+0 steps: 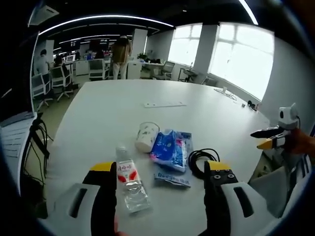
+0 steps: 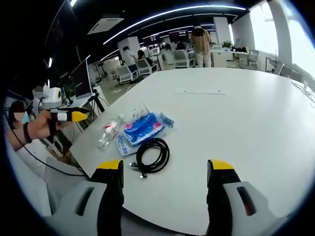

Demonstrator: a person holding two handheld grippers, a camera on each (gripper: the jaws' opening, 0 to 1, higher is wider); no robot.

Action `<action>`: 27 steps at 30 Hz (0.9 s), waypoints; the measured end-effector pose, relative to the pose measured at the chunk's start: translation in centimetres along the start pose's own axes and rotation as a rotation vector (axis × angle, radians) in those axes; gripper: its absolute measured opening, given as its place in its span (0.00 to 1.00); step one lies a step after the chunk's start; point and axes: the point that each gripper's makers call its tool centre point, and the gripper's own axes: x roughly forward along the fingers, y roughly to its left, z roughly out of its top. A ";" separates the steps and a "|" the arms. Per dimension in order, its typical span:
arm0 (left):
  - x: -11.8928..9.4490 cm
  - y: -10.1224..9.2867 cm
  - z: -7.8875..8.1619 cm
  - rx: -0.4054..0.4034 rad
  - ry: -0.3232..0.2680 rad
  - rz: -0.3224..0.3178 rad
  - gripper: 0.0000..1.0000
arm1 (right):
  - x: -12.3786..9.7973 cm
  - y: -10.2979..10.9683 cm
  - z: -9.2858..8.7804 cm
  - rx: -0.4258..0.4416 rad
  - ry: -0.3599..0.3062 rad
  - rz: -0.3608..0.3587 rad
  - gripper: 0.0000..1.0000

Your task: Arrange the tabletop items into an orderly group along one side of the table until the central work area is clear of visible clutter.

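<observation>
A big white bench (image 1: 108, 113) stands in an open office, and the clutter sits bunched near one edge of it. In the left gripper view the left claw (image 1: 161, 172) is spread wide, holding nothing, with a clear plastic water bottle (image 1: 129, 183) lying on its side between the two jaws, closer to the left one. Just past the bottle a white paper cup (image 1: 146, 136) lies tipped over, touching a blue plastic packet (image 1: 170, 149) beside it; a flatter blue and white packet (image 1: 172, 178) pokes out from under that one. A coiled black cable (image 1: 201, 158) lies next to the packets, near the right jaw. Farther up the bench a long white power strip (image 1: 165, 104) lies well apart from the group. In the right gripper view the right claw (image 2: 166, 169) is also spread wide and empty, hanging off the bench edge, with the cable (image 2: 151, 156) ahead of it, then the packets (image 2: 142, 128) and the bottle (image 2: 108, 132). The left claw (image 2: 74, 116) shows at the left there, held in a hand (image 2: 42, 124). People stand among desks at the back.
</observation>
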 end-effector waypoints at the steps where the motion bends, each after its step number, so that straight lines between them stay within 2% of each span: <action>1: 0.1 0.1 0.1 -0.001 0.000 0.002 0.73 | 0.0 0.0 0.0 0.000 0.000 -0.001 0.68; 13: 1.6 1.8 0.5 -0.015 0.004 0.025 0.73 | -0.7 -0.5 -0.3 0.002 0.012 -0.010 0.68; 23: 2.7 3.3 0.1 -0.024 0.020 0.058 0.71 | -1.2 -1.0 -0.6 0.007 0.016 -0.025 0.68; 27: 3.1 3.7 -0.5 -0.021 0.041 0.068 0.70 | -1.3 -1.1 -0.7 0.013 0.018 -0.027 0.68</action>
